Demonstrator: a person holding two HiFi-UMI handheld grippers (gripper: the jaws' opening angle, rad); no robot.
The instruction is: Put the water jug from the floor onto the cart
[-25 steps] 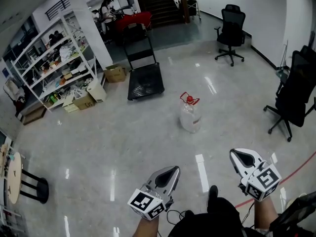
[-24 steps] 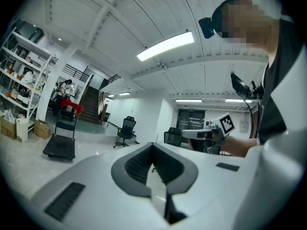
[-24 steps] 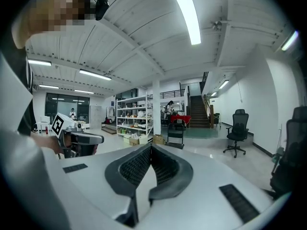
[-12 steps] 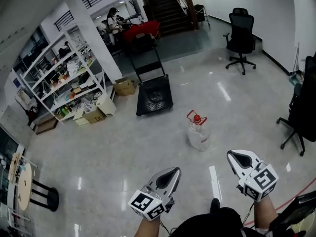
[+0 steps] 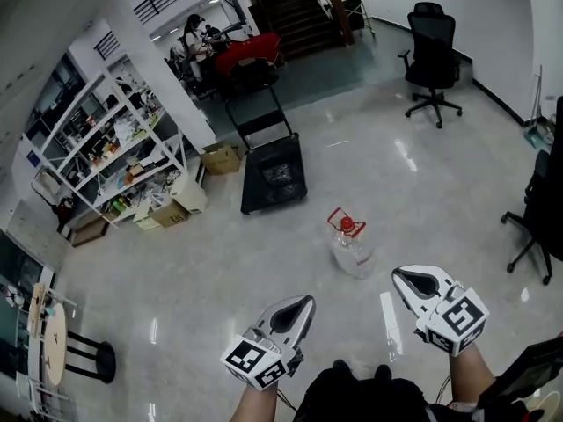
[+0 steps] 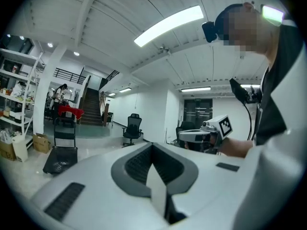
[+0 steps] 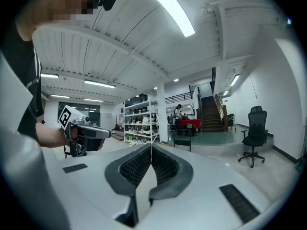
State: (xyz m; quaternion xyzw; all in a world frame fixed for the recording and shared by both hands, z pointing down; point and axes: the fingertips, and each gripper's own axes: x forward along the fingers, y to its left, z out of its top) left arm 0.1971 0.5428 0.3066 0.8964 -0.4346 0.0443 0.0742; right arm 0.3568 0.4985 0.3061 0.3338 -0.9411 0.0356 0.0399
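our left gripper (image 5: 303,300) and right gripper (image 5: 401,273) are both clenched, empty. the water jug (image 5: 352,248) stands upright on the floor ahead between them, nearer the right; the cart (image 5: 274,174) lies beyond.

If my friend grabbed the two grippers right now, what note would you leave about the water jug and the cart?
Left hand-held gripper: jaws shut, empty.
Right hand-held gripper: jaws shut, empty.
Water jug: stands on the floor just ahead of the right gripper, red cap on top.
Cart: farther off past the jug, beside the shelves.
Done: nothing lifted yet; neither gripper touches the jug.
Left: open the jaws, take the jug, probably by its handle, carry it over and set it on the cart.
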